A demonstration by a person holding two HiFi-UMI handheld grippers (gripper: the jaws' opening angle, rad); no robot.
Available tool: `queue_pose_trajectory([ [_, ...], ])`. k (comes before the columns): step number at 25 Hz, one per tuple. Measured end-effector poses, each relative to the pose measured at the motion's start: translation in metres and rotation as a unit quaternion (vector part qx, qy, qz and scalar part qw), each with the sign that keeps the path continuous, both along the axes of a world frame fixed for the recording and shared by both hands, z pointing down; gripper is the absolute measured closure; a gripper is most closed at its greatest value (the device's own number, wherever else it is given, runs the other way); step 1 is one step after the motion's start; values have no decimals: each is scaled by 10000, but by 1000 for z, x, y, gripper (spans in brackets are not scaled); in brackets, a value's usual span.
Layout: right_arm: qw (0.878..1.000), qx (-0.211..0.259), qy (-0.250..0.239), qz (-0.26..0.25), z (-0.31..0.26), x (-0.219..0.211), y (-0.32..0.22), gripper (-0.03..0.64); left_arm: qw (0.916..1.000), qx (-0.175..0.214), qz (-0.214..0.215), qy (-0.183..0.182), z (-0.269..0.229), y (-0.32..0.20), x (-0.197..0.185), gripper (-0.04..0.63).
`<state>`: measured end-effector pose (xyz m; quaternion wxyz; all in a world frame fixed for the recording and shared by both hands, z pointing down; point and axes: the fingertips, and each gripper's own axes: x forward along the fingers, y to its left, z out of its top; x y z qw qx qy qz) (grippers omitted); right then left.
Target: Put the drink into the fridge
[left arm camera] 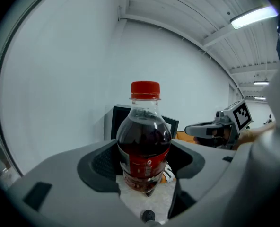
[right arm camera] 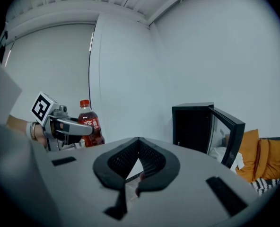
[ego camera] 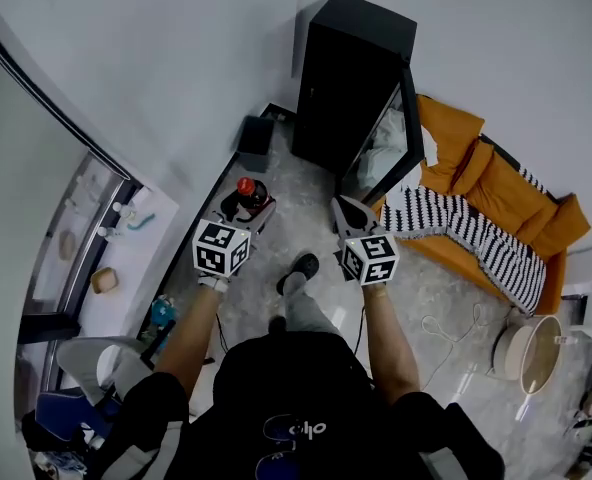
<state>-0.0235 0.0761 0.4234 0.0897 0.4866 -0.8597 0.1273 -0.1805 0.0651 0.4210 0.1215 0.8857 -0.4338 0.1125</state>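
Observation:
The drink is a cola bottle (left arm camera: 144, 143) with a red cap and a red label; my left gripper (left arm camera: 144, 161) is shut on its lower body and holds it upright. In the head view the bottle (ego camera: 247, 190) rises above the left gripper (ego camera: 246, 206), left of the fridge. The black fridge (ego camera: 351, 73) stands against the wall with its glass door (ego camera: 394, 138) swung open to the right. My right gripper (ego camera: 345, 208) is shut with nothing in it, in front of the open door. From the right gripper (right arm camera: 139, 146) view the bottle (right arm camera: 90, 126) is at the left and the fridge (right arm camera: 192, 126) at the right.
An orange sofa (ego camera: 496, 183) with a striped blanket (ego camera: 466, 233) stands right of the fridge. A black box (ego camera: 256, 140) sits on the floor left of it. A white counter (ego camera: 126, 263) runs along the left. A round pale bin (ego camera: 528, 353) and a loose cable (ego camera: 446, 330) lie at right.

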Motion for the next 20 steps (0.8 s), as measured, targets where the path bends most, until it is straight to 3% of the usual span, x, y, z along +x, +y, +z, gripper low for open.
queue_pose_trajectory([
  [12,9999,-29,-60,122,-2,33,-175,615,9998,18,209,-64,-5,-177,36,295],
  [20,9994,-36,-113,337,5,69,-252,615,9992,-23,393,-109,2,-257,69,293],
])
